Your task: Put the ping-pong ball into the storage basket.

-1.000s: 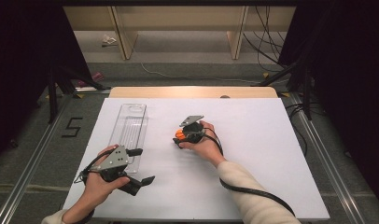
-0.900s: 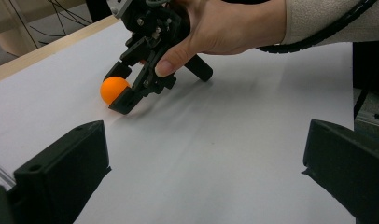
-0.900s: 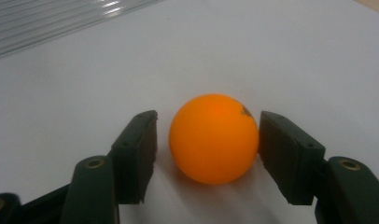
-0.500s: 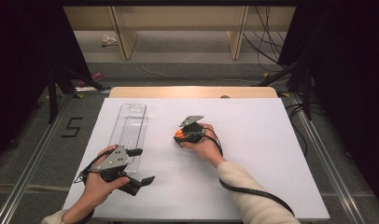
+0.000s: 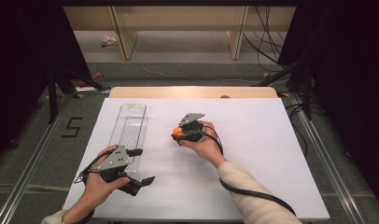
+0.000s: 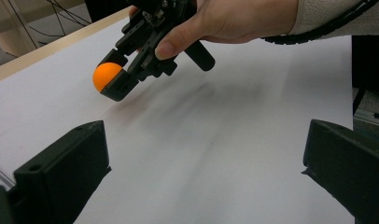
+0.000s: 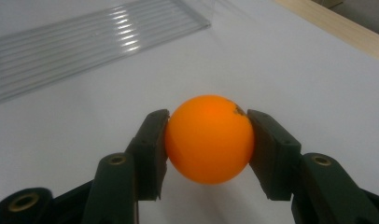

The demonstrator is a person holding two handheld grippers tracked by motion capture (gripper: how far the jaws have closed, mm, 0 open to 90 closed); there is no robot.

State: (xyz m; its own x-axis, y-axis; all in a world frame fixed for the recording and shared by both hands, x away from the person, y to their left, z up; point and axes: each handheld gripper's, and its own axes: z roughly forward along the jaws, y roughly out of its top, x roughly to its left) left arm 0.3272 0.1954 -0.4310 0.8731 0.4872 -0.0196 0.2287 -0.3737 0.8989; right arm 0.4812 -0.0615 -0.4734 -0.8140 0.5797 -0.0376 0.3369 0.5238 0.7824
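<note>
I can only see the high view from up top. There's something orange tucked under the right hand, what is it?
Observer: An orange ball, smooth and round, with a small dark mark near its top.
Operator: Is it actually gripped, or just sitting close by?
Observer: Gripped. In the right gripper view the right gripper has one black jaw pressed against each side of it.
Operator: And the other gripper, near that clear tray?
Observer: The left gripper has its jaws standing wide apart with bare white table between them.
Operator: Is the tray smooth?
Observer: No, the clear tray has ridges running across it.
</note>
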